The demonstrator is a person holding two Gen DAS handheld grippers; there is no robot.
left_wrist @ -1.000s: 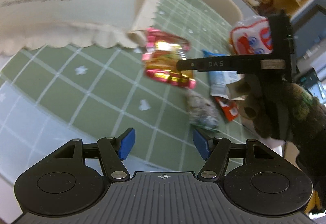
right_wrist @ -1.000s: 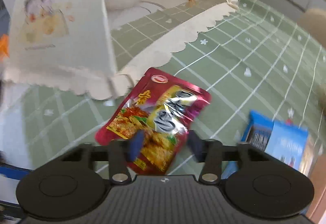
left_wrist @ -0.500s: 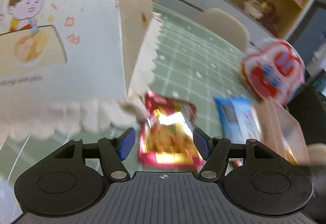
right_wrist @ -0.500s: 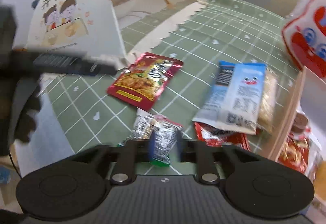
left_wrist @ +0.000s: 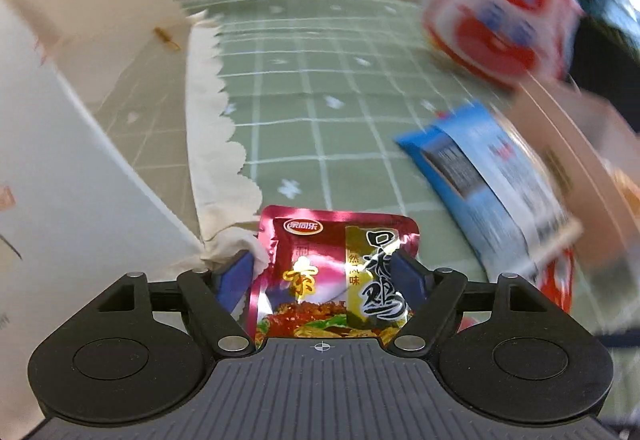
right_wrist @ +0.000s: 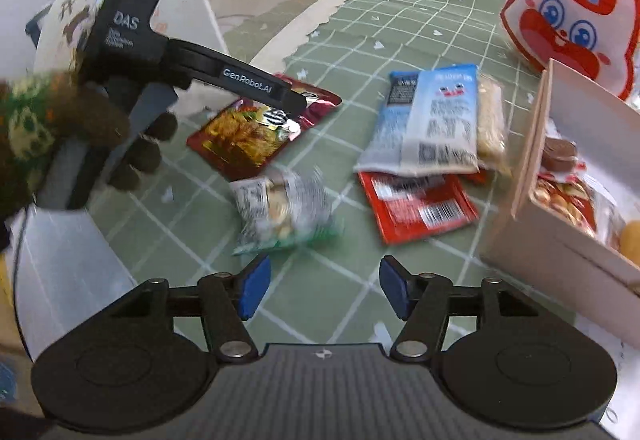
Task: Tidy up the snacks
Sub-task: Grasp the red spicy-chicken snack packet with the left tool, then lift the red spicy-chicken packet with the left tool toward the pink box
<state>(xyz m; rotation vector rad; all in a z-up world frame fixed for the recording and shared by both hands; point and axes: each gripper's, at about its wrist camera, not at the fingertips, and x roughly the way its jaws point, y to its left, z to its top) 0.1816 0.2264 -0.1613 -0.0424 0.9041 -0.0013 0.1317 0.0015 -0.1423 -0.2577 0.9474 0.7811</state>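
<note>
A shiny red snack pouch [left_wrist: 332, 272] lies flat on the green checked tablecloth [left_wrist: 320, 120], right beside the hem of a white food cover. My left gripper [left_wrist: 322, 278] is down over the pouch with its jaws opening, one blue pad on each side and neither squeezing it. In the right wrist view a gloved hand [right_wrist: 80, 128] holds that gripper above the same pouch [right_wrist: 248, 136]. My right gripper [right_wrist: 324, 292] hangs over the cloth, jaws opening, with nothing between them. A small silver and green packet [right_wrist: 284, 212] lies blurred just beyond its fingertips.
A blue and white packet [right_wrist: 432, 120] lies over a red packet [right_wrist: 420, 208]. A pale box [right_wrist: 560, 240] holding snacks stands at the right, with a red and white rabbit-face bag [right_wrist: 572, 8] behind it. The white food cover [right_wrist: 240, 0] fills the left. Chairs line the far edge.
My right gripper has let go of the small silver and green packet, which now lies on the cloth. My left gripper has moved onto the red pouch and widened.
</note>
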